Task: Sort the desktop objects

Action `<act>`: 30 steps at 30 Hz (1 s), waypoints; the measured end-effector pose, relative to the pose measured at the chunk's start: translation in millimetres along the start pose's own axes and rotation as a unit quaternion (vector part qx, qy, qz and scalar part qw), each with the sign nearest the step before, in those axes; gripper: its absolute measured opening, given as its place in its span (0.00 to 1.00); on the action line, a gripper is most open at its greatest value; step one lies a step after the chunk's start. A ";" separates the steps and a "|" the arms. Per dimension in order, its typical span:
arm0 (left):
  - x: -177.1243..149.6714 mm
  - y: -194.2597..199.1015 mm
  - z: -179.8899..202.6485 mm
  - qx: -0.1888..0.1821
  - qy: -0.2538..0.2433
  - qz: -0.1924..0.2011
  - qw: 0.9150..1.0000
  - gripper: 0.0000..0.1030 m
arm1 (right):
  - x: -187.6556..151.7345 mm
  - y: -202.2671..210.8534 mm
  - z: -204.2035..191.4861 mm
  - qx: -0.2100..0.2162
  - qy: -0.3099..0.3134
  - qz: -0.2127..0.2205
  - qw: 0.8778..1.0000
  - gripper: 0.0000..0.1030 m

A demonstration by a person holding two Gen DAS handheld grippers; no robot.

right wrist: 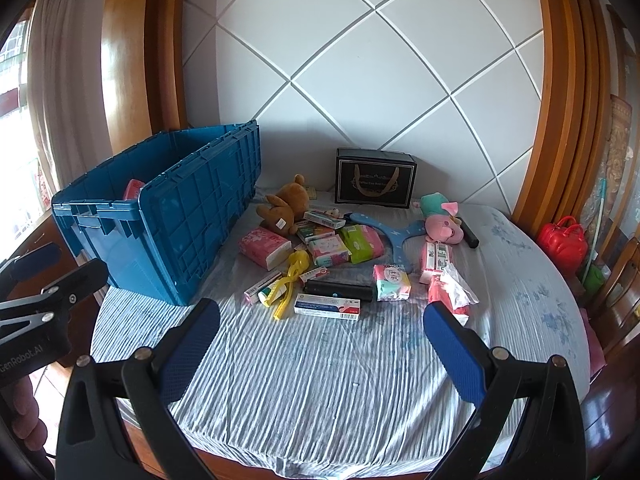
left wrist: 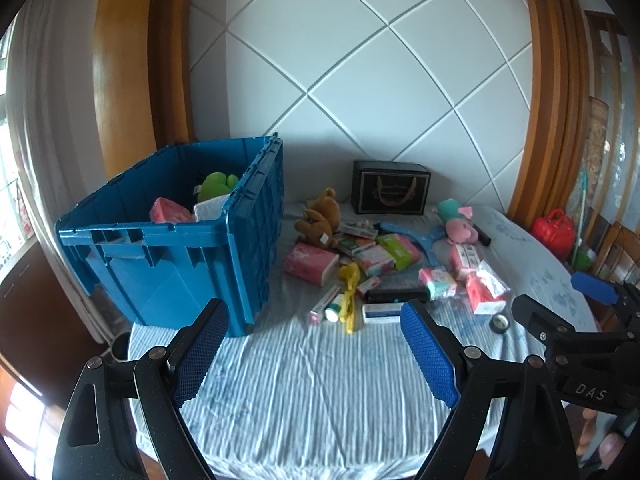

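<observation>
A blue crate (left wrist: pixel 176 260) (right wrist: pixel 168 224) stands at the table's left, holding a green plush (left wrist: pixel 218 186) and a pink pack (left wrist: pixel 170 210). A pile lies to its right: brown teddy (right wrist: pixel 286 204), pink tissue pack (right wrist: pixel 264 248), yellow clip (right wrist: pixel 292 280), black case (right wrist: pixel 338 290), white-blue box (right wrist: pixel 328 306), pink pig plush (right wrist: pixel 440 224), blue hanger (right wrist: pixel 396 236). My left gripper (left wrist: pixel 314 348) is open and empty, hovering near the table's front edge. My right gripper (right wrist: pixel 320 350) is open and empty, also short of the pile.
A black gift box (right wrist: pixel 374 182) stands at the back by the wall. A red handbag (right wrist: pixel 562 242) sits off the table at right. A tape roll (left wrist: pixel 499 323) lies near the front right. The table wears a striped cloth (right wrist: pixel 320 392).
</observation>
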State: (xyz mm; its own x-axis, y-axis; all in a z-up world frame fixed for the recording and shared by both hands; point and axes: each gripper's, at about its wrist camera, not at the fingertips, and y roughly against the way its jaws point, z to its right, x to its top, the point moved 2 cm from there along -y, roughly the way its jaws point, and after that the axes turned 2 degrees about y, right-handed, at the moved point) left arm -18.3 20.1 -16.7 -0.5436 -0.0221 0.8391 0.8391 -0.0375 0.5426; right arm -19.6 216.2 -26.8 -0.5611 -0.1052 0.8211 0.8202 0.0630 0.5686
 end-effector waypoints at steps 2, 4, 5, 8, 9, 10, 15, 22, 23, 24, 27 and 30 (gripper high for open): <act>0.3 -0.9 0.4 0.004 0.001 0.000 1.000 0.86 | 0.1 -0.8 1.1 0.001 0.000 0.000 1.000 1.00; 0.0 -1.4 1.9 0.008 0.001 0.001 1.000 0.86 | -0.2 -1.1 2.3 0.002 0.000 0.000 1.000 1.00; -0.2 -2.1 3.3 0.008 0.001 0.001 1.000 0.86 | -0.6 -1.5 3.3 0.002 0.000 0.000 1.000 1.00; -0.8 -7.3 9.7 0.003 0.000 -0.002 1.000 0.86 | -1.3 -3.1 7.7 0.002 -0.001 -0.002 1.000 1.00; -1.0 -9.0 11.9 0.001 -0.001 -0.004 1.000 0.86 | -1.9 -3.8 9.7 0.002 -0.001 -0.003 1.000 1.00; -1.2 -10.7 14.0 0.000 -0.001 -0.005 1.000 0.86 | -2.5 -4.6 11.4 0.002 -0.002 -0.003 1.000 1.00; -2.3 -19.3 24.8 -0.009 -0.003 -0.010 1.000 0.86 | -8.7 -13.3 31.5 -0.001 -0.012 -0.013 1.000 1.00; -11.8 -67.1 61.8 -0.006 -0.018 -0.059 0.998 0.86 | -37.3 -37.9 93.6 -0.017 -0.057 -0.044 0.997 1.00; -15.0 -76.9 67.3 -0.008 -0.020 -0.071 0.997 0.86 | -43.6 -42.9 105.2 -0.021 -0.067 -0.050 0.996 1.00; -19.4 -88.9 73.6 -0.012 -0.021 -0.086 0.996 0.86 | -51.2 -48.6 118.3 -0.026 -0.078 -0.056 0.995 1.00; -34.1 -119.6 87.5 -0.015 -0.026 -0.123 0.992 0.86 | -72.9 -68.3 153.6 -0.046 -0.108 -0.080 0.990 1.00; -49.4 -153.0 99.2 -0.011 -0.034 -0.155 0.987 0.86 | -93.4 -90.7 183.8 -0.061 -0.126 -0.108 0.984 1.00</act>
State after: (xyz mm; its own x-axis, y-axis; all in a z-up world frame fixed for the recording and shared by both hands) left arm -117.9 126.0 -137.3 -0.7711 0.0604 0.6339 0.6316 -0.0535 0.7734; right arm -62.1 402.8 -145.6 -0.7212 0.1483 0.6767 0.6772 -0.0546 0.7337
